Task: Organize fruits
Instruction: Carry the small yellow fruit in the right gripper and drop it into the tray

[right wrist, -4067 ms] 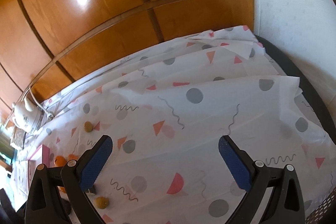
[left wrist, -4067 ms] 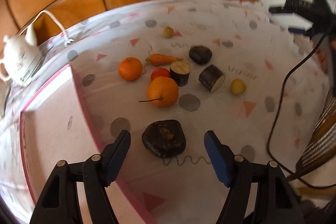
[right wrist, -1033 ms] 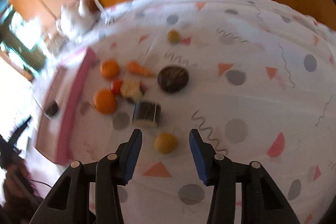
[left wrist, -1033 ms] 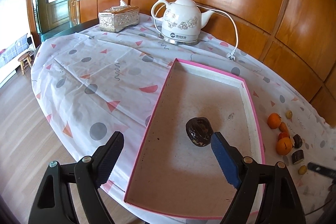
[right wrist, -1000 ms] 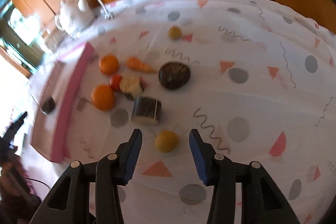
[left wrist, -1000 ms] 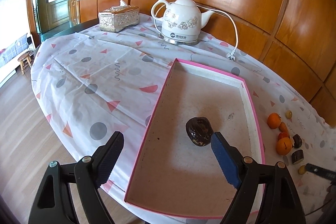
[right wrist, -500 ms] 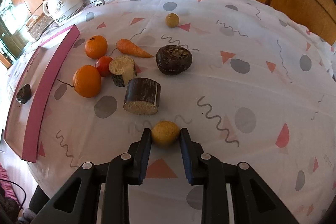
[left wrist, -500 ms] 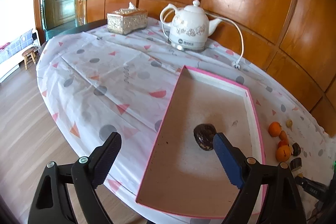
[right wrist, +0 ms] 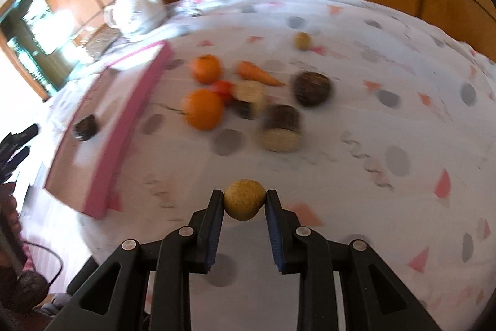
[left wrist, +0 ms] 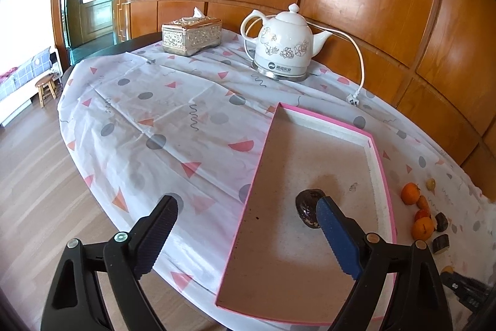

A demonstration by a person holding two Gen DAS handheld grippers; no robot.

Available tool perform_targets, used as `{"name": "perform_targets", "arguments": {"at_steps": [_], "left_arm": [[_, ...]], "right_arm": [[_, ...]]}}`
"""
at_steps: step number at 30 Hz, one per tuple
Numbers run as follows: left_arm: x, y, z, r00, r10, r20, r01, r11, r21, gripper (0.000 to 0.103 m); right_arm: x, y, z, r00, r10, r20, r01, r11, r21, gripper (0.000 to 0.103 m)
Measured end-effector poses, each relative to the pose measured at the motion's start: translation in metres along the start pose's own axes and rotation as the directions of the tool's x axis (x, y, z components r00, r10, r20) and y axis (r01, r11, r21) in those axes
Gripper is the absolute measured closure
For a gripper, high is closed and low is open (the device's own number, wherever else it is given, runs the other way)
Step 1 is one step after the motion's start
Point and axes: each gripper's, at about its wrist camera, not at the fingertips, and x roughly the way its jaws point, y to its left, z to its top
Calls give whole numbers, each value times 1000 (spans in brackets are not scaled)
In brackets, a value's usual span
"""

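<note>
Right gripper pinching yellow fruit at fingertips only, lifted off cloth. Round, small contact: risk of rolling out mid-carry. Tray off to left, raised pink rim could clip it. Left gripper wide, holding nothing, over tray near dark fruit: collision risk on drop-off.

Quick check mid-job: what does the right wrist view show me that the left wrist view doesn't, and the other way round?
Only the right wrist view: the right gripper shut on the small yellow fruit, plus the dark round fruit beside the carrot.

Only the left wrist view: the open, empty left gripper, the tissue box and the floor past the table edge.

Both: the pink tray holding one dark fruit, the white kettle, the oranges and the patterned tablecloth.
</note>
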Motion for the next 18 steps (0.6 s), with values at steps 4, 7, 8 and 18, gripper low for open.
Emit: {"name": "perform_targets", "arguments": {"at_steps": [4,7,8,18], "left_arm": [[1,4,0,1000,8,0,-8,1000,1,11],[3,8,0,1000,10,-6,-10,1000,-11,11],[5,10,-1,1000,11,-12,-12,1000,-18,11],[23,32,-4,997,19,-69,-27,994,-105,11]], "right_arm": [[2,37,9,998,67,11,-66,995,-80,76],[7,64,17,994,114,0,-113,984,-140,76],[10,75,20,992,130,-6,-129,979,-160,76],[31,145,45,982,190,-20,-188,942,-278,76]]}}
